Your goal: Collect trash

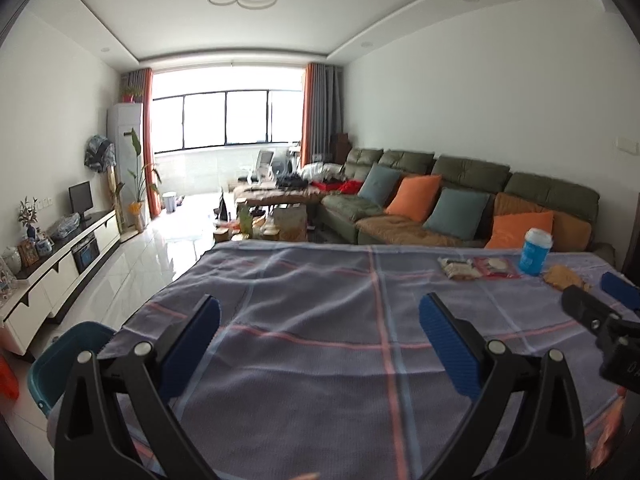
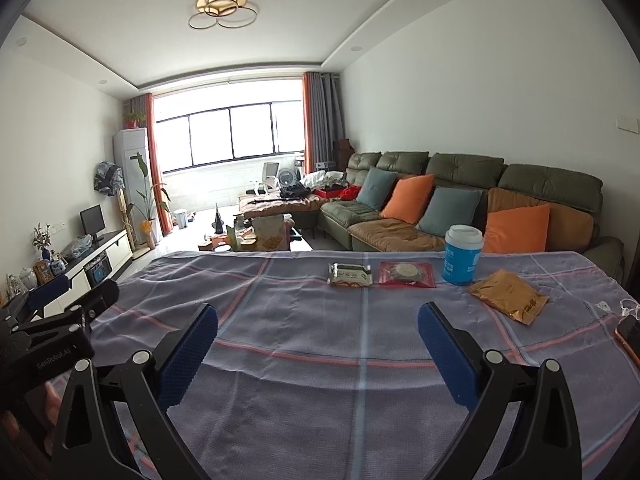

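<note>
Trash lies at the far right of a table with a blue-grey plaid cloth (image 2: 320, 380): a green-white wrapper (image 2: 350, 274), a red packet (image 2: 407, 275), a blue paper cup with a white lid (image 2: 462, 255) and a gold foil pouch (image 2: 508, 295). They also show in the left wrist view: wrapper (image 1: 458, 268), red packet (image 1: 498, 268), cup (image 1: 535, 251), pouch (image 1: 566, 277). My left gripper (image 1: 320, 332) is open and empty above the cloth. My right gripper (image 2: 318, 334) is open and empty, short of the trash.
A teal bin (image 1: 60, 364) stands on the floor left of the table. A phone (image 2: 630, 336) lies at the table's right edge. Beyond the table are a green sofa (image 2: 460, 200) with cushions, a coffee table (image 2: 260, 236) and a TV cabinet (image 1: 60, 264).
</note>
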Demonstrator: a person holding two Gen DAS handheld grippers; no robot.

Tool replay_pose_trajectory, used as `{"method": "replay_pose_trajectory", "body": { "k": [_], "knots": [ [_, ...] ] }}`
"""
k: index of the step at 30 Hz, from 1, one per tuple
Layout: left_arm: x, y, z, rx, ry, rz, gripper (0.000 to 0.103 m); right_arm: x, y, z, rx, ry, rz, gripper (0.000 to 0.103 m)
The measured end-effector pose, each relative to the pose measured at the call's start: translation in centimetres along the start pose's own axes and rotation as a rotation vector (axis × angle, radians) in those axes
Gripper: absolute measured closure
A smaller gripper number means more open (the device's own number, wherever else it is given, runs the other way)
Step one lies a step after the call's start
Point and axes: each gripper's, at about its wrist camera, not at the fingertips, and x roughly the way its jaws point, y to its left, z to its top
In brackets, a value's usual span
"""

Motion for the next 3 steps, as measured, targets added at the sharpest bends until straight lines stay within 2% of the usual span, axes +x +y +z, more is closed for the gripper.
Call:
{"method": "replay_pose_trajectory", "body": {
  "k": [3],
  "knots": [
    [2.3, 0.9, 0.6, 0.002, 0.107, 0.003, 0.003, 1.0, -1.6, 0.2, 0.009, 0.056, -0.034, 0.004]
  ]
}}
